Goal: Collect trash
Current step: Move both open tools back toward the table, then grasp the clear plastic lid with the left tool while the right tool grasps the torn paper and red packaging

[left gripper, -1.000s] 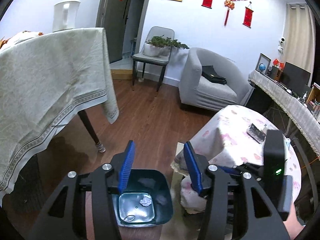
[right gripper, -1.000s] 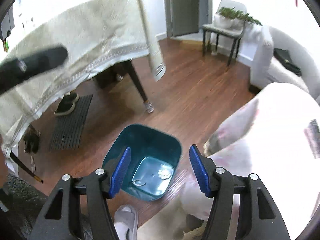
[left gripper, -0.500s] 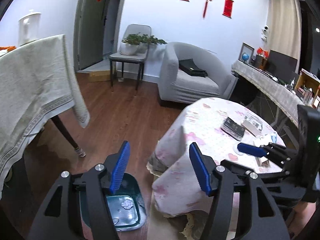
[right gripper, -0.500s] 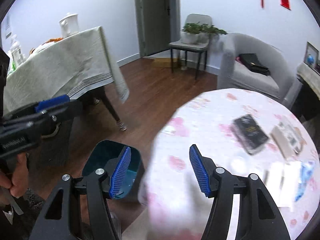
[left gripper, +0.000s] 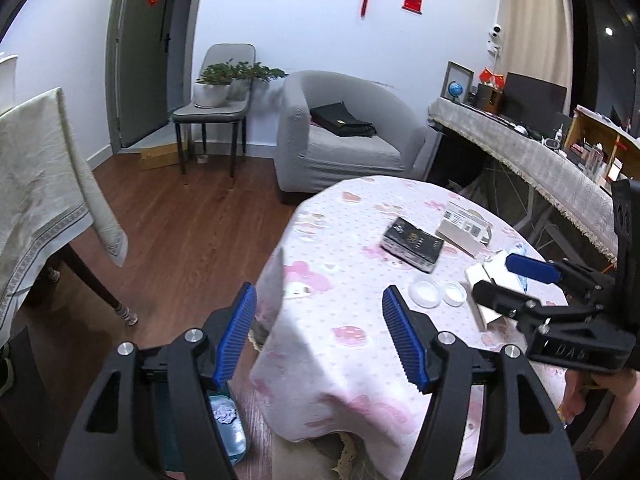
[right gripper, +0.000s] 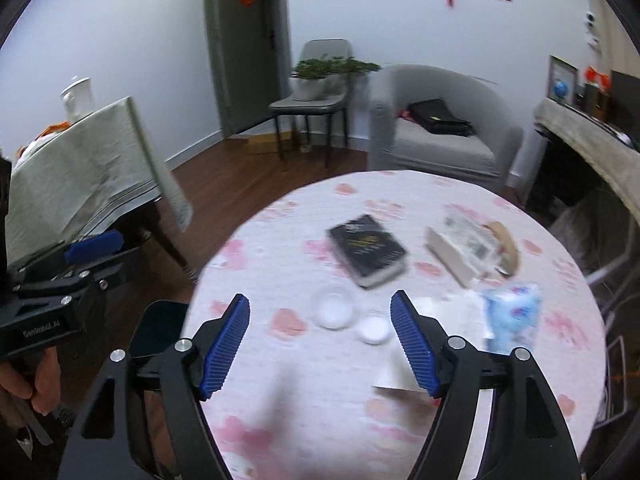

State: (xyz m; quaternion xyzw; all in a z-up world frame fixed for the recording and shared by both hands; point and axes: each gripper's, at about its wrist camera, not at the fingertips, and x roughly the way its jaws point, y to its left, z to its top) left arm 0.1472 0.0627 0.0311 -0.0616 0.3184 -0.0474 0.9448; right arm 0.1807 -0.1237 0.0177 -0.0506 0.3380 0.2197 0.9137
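Looking through the left wrist view first, the left gripper (left gripper: pixel 316 336) has swung away from the teal plastic trash bin (left gripper: pixel 230 428), which a second ago filled the space between its fingers and now shows only as a sliver at the lower left with a crumpled wad inside. Its jaws have just been opening and stand wide with nothing between them, over the edge of the round table with the pink-patterned cloth (left gripper: pixel 360 360). Two small clear round lids (left gripper: pixel 426 295) lie ahead and to the right of the claw, beside a black rectangular box (left gripper: pixel 412 244).

From the right wrist view, the right gripper (right gripper: pixel 320 340) has likewise left the bin (right gripper: pixel 158 332), now at the lower left under the table edge. Its jaws have just been opening, empty, and the lids (right gripper: pixel 334 306) lie between and just beyond the fingertips. White paper scraps (right gripper: pixel 436 308) and a blue-and-white tissue pack (right gripper: pixel 512 316) lie to the right.
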